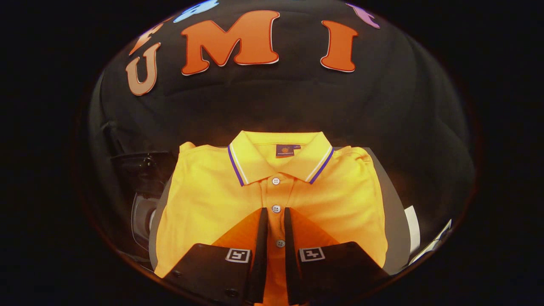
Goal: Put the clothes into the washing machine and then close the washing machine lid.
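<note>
Gripper (276, 212) fingers stand close together with a narrow slot between them, their tips resting low over the button placket of the yellow polo shirt (204, 204); whether they pinch the cloth I cannot tell. Each finger body carries a small square black-and-white marker tag (237, 255) on top, with no readable writing.

Just ahead of the tips, at 12 o'clock, three pale round buttons (276, 181) run up the placket, one lying in the slot itself. The shirt is a knit with a fine pique-like grain, folded flat into a broad rectangle on a grey surface (393, 212). Farther at 12 o'clock its collar (255, 159) spreads open, edged with white and purple stripes, and a small dark neck label (285, 150) sits inside, its print too small to read.

At 9 o'clock of the shirt, beside its folded edge, is the washing machine (142, 195), glossy dark plastic with a rounded pale rim. Beyond hangs the black cloth wall (382, 106).
</note>
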A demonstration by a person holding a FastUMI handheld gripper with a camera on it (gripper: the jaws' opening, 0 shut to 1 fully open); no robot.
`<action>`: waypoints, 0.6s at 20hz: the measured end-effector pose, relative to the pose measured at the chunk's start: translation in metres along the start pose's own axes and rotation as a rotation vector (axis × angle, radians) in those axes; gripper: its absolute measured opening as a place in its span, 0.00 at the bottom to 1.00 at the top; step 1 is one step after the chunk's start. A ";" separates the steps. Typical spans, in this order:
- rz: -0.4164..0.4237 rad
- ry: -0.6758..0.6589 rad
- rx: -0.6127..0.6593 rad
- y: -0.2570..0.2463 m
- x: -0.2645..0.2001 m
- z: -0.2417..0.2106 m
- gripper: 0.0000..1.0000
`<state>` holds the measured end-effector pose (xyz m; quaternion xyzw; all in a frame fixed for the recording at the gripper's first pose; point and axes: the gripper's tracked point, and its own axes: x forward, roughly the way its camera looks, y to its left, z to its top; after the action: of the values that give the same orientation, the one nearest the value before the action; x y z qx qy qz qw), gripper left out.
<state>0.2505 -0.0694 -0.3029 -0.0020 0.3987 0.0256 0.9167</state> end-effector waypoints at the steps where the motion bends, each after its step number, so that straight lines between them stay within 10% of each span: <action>1: -0.006 0.000 0.010 0.001 0.002 0.001 0.22; 12: 0.083 -0.031 0.055 -0.003 0.002 0.004 0.09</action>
<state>0.2554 -0.0722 -0.3018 0.0402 0.3850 0.0524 0.9206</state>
